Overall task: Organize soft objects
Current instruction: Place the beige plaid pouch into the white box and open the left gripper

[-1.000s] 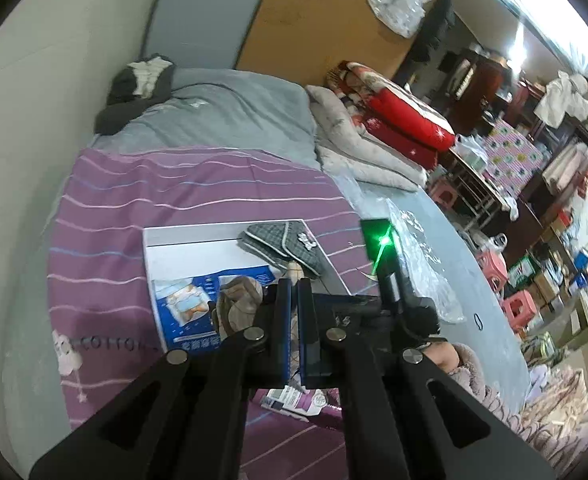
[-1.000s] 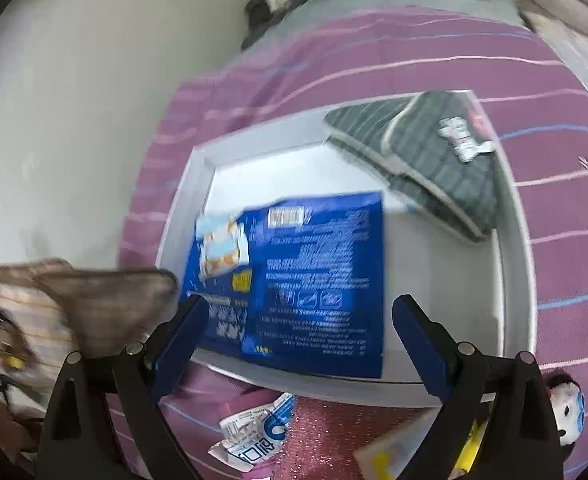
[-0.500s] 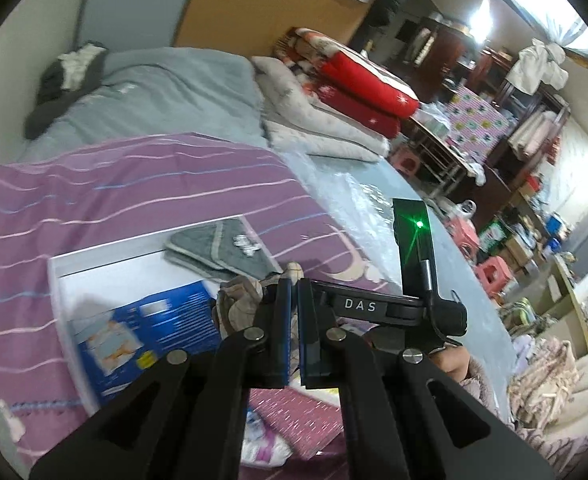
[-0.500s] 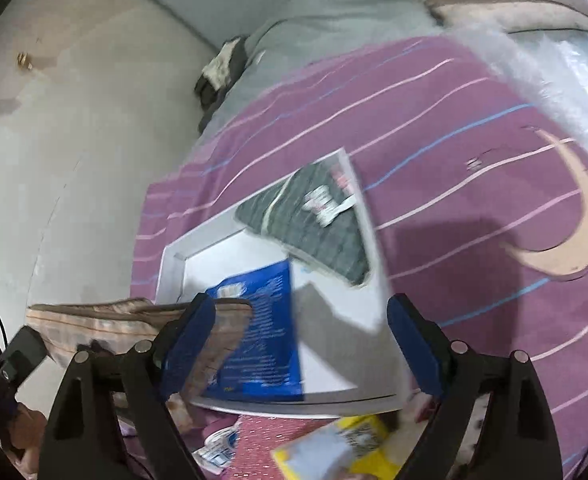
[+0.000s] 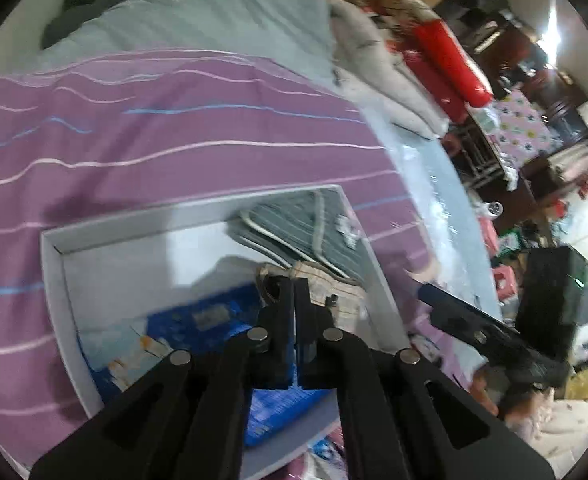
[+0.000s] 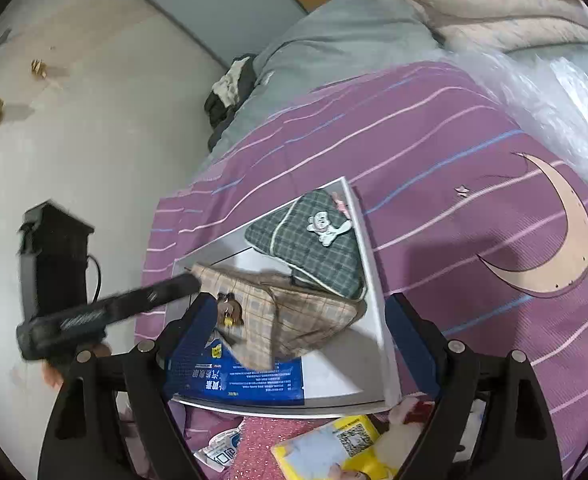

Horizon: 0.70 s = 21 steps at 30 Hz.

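Left wrist view: the left gripper (image 5: 294, 292) has its fingers pressed together on the beige plaid pouch (image 5: 334, 292), which hangs over the inside of the white tray (image 5: 50, 264). The pouch sits toward the tray's 3 o'clock side. The green plaid pouch (image 5: 294, 220) lies in the tray's 1 o'clock corner, just beyond the beige one. A blue packet (image 5: 198, 320) lies flat at the tray's 6 o'clock end, partly under the gripper. The tray rests on a purple striped blanket (image 5: 134, 128) on the bed. The right gripper (image 5: 446, 304) shows at 3 o'clock, outside the tray.

Right wrist view: the right gripper (image 6: 294, 320) has its fingers spread wide with nothing pinched; its blue pads frame the tray (image 6: 374, 280). The beige plaid pouch (image 6: 290, 320) droops over the blue packet (image 6: 234, 380), its 9 o'clock corner pinched by the left gripper (image 6: 192, 280). The green plaid pouch (image 6: 314, 248) lies at the tray's 12 o'clock corner. A yellow packet (image 6: 326, 440) lies on the blanket (image 6: 454, 160) at 6 o'clock, outside the tray.
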Motion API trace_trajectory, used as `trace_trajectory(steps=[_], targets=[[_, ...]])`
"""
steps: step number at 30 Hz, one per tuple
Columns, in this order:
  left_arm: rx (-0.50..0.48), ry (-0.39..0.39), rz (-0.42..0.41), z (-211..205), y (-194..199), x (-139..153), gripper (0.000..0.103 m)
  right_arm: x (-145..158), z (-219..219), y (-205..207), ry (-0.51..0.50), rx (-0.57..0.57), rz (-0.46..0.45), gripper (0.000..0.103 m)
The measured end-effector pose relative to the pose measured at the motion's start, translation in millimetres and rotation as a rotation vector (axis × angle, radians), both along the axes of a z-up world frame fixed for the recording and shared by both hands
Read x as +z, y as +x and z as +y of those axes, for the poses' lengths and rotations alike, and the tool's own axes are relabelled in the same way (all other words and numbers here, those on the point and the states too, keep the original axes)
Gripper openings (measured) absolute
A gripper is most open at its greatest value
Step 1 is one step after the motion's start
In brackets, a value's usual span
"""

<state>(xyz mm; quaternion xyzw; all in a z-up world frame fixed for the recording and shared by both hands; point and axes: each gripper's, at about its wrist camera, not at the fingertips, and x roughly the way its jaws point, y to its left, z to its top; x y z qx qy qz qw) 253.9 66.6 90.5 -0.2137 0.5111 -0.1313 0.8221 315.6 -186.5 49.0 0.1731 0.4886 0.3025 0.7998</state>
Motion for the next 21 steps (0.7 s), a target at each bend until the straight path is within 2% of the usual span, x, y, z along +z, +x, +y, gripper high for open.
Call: trace_trajectory(steps=[3,7,10,12,14,16,21], targets=[[0.014,0.056,0.004,-4,8,-7,0.001,0,10,-1,-0.007,0.015,0.001,0.087],[0.057,0.183,0.028,-8,22,-19,0.001,-2,22,-5,-0.015,0.036,0.008,0.086],[0.097,0.231,0.059,-5,26,-29,0.001,-5,34,-10,-0.041,0.068,0.01,0.082],[0.104,0.231,0.038,-5,20,-28,0.002,-6,39,-13,-0.061,0.082,0.004,0.081],[0.109,0.226,0.025,-4,13,-24,0.012,-7,43,-16,-0.083,0.088,-0.004,0.081],[0.133,0.227,0.015,-1,8,-20,0.041,-6,44,-18,-0.09,0.089,-0.009,0.081],[0.185,0.231,-0.042,5,-9,-3,0.043,-4,42,-23,-0.101,0.08,-0.009,0.081]])
